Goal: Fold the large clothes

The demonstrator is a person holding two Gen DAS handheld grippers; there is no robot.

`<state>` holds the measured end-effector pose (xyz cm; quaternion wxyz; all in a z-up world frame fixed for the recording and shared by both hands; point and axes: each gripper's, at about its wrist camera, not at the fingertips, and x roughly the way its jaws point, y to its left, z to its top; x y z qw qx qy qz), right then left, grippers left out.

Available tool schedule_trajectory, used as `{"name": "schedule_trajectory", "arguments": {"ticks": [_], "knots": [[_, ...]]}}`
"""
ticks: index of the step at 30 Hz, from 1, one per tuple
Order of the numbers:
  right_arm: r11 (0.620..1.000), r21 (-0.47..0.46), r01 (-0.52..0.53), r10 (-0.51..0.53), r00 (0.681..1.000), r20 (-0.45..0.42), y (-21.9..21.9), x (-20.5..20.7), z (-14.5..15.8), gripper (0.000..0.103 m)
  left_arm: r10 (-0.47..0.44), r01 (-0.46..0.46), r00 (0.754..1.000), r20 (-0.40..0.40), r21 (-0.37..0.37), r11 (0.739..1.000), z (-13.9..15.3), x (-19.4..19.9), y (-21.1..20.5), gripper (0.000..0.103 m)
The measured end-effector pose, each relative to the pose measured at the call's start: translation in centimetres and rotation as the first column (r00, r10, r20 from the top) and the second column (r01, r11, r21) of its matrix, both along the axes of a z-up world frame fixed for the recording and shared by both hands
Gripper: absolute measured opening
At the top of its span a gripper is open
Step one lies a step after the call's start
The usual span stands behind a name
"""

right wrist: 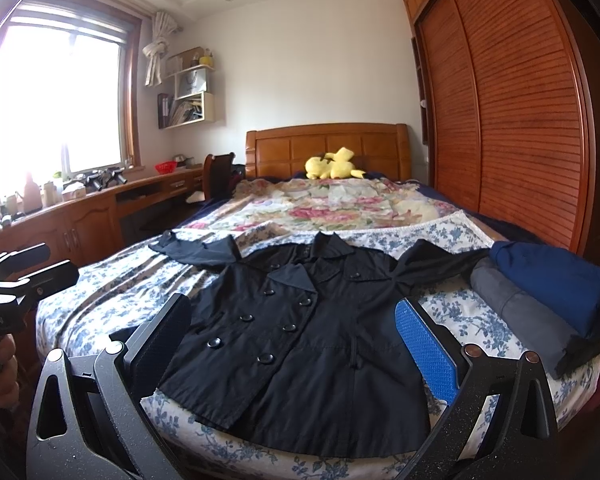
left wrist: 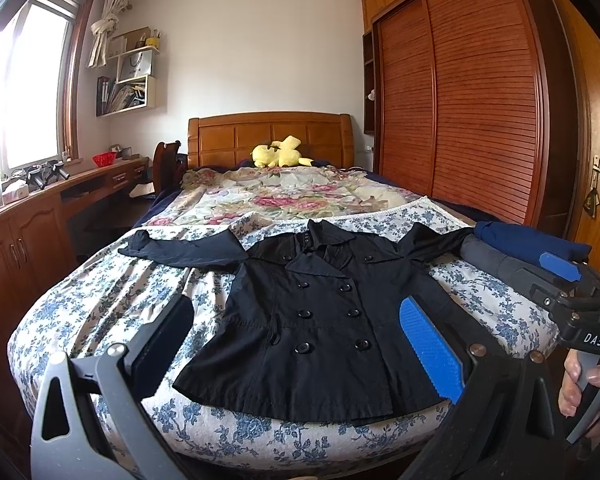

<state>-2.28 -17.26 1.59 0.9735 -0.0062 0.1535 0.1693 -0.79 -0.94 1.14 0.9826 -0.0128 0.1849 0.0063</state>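
We are holding two grippers above the foot of the bed, the left gripper and the right gripper, both with fingers spread wide apart and gripping nothing. One black double-breasted coat is lying flat and buttoned on the blue-flowered sheet, sleeves stretching out to both sides and hem near the bed's foot edge. Two folded garments, navy on grey, are crowding the right sleeve, while the sheet left of the coat is lying open.

Daylight floods from window, blown-out glare there; edges bow fisheye-style, dark vignette in corners.
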Motion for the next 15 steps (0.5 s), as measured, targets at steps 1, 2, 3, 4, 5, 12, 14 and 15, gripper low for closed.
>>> {"name": "schedule_trajectory", "arguments": {"ticks": [1, 2, 3, 4, 5, 12, 14, 15], "knots": [[1.0, 0.002, -0.001, 0.001, 1.0, -0.006, 0.1, 0.1, -0.1, 0.103, 0.001, -0.001, 1.0, -0.011, -0.005, 1.0, -0.3, 0.3, 0.2, 0.103], [1.0, 0.002, -0.001, 0.001, 1.0, -0.011, 0.2, 0.1, -0.3, 0.103, 0.0, 0.0, 1.0, -0.02, -0.01, 1.0, -0.6, 0.4, 0.4, 0.103], [1.0, 0.002, -0.002, 0.002, 1.0, -0.018, 0.3, 0.3, -0.5, 0.103, -0.001, 0.001, 1.0, -0.03, -0.016, 1.0, -0.8, 0.7, 0.5, 0.103], [1.0, 0.0, -0.002, 0.002, 1.0, -0.024, 0.3, 0.5, -0.7, 0.103, -0.001, 0.0, 0.999, -0.037, -0.02, 1.0, -1.2, 0.9, 0.7, 0.103], [1.0, -0.002, -0.002, 0.002, 1.0, -0.028, 0.3, 0.7, -0.9, 0.103, 0.0, -0.001, 0.999, -0.041, -0.021, 1.0, -1.5, 0.9, 0.9, 0.103], [1.0, -0.024, -0.015, 0.013, 0.998, -0.065, 0.5, 3.2, -3.2, 0.103, 0.004, -0.007, 0.995, -0.102, -0.031, 0.999, -4.3, 3.0, 1.9, 0.103], [0.999, -0.043, -0.022, 0.019, 0.998, -0.062, 0.8, 4.0, -3.9, 0.103, 0.007, -0.01, 0.993, -0.119, -0.022, 1.0, -5.2, 3.5, 2.3, 0.103], [0.999, -0.048, -0.023, 0.02, 0.998, -0.061, 0.9, 4.5, -4.2, 0.103, 0.011, -0.013, 0.992, -0.128, -0.02, 1.0, -5.6, 3.9, 2.5, 0.103]]}}
